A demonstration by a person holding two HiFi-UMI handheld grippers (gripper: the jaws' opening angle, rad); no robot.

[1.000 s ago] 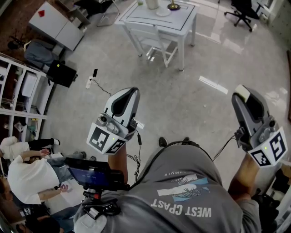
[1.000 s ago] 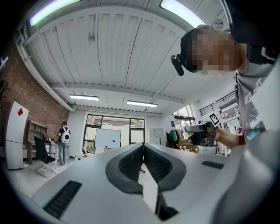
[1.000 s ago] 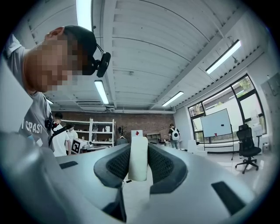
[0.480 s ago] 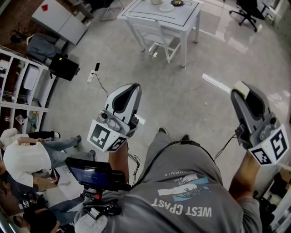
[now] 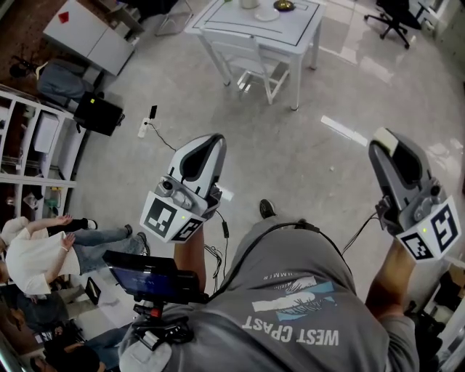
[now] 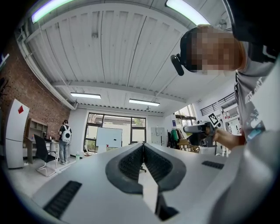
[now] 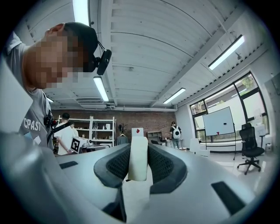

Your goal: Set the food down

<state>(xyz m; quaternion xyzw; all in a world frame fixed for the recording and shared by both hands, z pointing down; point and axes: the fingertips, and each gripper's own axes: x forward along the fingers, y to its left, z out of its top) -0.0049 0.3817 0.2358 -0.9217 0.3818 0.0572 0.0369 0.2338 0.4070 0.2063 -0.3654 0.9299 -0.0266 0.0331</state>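
Right gripper [image 5: 383,147]: jaws clamped on pale cream food piece [image 7: 138,159], kind unclear, held aloft at right. Left gripper [image 5: 209,144]: jaws together, empty. White table [image 5: 309,29] far off, top cut off.

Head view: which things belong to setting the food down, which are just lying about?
Job: pale food piece, held in the right gripper; white table, probably the destination.
Lying about: power strip, black bag, office chair, white shelving.
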